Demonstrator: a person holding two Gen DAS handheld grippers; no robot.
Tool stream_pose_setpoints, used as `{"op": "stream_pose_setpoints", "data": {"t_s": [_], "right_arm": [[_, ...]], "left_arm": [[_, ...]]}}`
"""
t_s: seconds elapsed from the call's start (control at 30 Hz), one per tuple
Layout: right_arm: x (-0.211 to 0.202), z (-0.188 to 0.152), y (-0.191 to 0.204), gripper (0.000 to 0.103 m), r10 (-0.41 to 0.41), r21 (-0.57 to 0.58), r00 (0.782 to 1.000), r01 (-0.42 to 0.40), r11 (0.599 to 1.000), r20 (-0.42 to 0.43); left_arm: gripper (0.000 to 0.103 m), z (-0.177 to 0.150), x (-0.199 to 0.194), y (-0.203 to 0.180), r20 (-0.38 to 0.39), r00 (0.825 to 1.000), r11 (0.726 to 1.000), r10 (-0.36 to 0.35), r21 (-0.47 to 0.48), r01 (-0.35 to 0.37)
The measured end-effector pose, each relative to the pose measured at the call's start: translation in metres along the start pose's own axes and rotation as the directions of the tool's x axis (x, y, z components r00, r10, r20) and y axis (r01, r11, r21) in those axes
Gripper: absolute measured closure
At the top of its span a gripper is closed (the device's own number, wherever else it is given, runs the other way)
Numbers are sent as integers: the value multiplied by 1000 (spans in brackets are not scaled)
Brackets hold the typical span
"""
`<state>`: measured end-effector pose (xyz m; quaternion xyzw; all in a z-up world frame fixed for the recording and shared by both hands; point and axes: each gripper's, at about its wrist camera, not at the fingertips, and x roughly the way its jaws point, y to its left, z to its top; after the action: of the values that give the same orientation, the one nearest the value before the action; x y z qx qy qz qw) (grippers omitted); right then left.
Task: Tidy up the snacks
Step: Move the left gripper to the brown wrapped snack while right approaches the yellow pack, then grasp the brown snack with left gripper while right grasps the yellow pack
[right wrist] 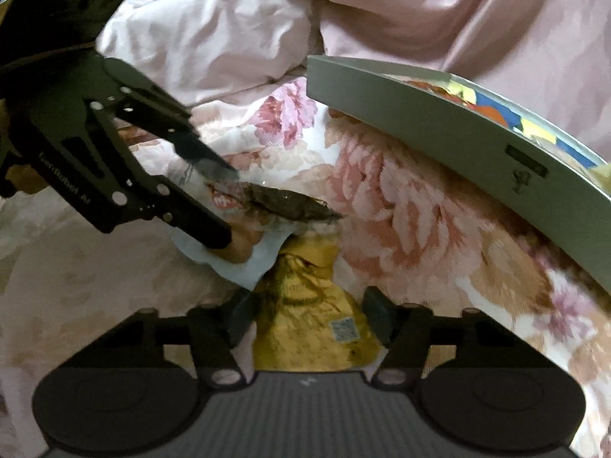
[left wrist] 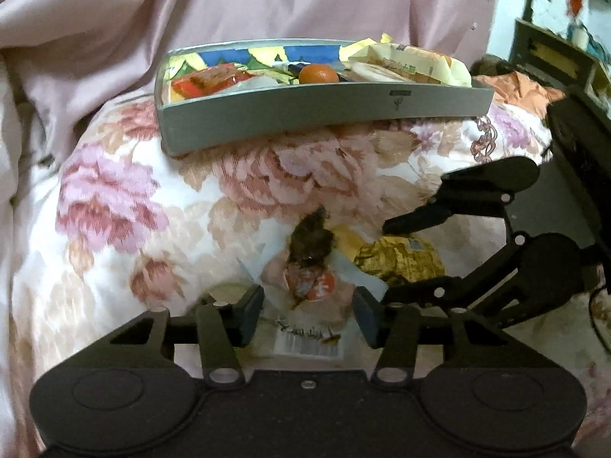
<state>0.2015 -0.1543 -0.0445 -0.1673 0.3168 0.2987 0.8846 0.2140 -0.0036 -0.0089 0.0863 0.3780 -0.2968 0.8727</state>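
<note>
Floral bedspread [left wrist: 114, 206] carries grey tray [left wrist: 305, 114] before pink quilt [left wrist: 267, 0].

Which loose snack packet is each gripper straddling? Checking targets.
Left gripper: the clear packet. Right gripper: the yellow packet.

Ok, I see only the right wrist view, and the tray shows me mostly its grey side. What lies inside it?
Observer: A small orange fruit sits near the middle of the tray.
Operator: And at its left end?
Observer: A red packet lies there.
Operator: Does the clear packet carry any label?
Observer: Yes, a barcode shows at the end nearest the left gripper.
</note>
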Motion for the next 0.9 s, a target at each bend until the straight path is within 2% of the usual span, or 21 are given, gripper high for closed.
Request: {"op": "stream_pose_setpoints", "data": {"t_s": [0.2, 0.3, 0.5, 0.7, 0.8, 0.9], "right_arm": [[-22, -12, 9, 44, -49, 81, 998, 52, 995, -41], [-35, -20, 17, 45, -72, 108, 995, 79, 991, -65], [-65, -44, 35, 45, -117, 185, 989, 133, 974, -94], [-80, -51, 49, 44, -118, 275, 987, 145, 951, -112], [-85, -55, 57, 42, -129, 305, 986, 156, 939, -107], [-87, -59, 61, 39, -151, 328, 985, 171, 929, -86]], "left_arm": [[50, -20, -12, -19, -4, 1000, 994, 29, -108, -29], [50, -32, -19, -30, -19, 998, 983, 65, -173, -68], [50, -54, -35, -45, -50, 995, 958, 89, -268, -99], [51, -67, -50, -52, -11, 994, 930, 108, -353, -105], [43, -70, -49, -56, -3, 991, 926, 136, -354, -128], [35, -67, -44, -57, -1, 988, 935, 154, -324, -146]]}}
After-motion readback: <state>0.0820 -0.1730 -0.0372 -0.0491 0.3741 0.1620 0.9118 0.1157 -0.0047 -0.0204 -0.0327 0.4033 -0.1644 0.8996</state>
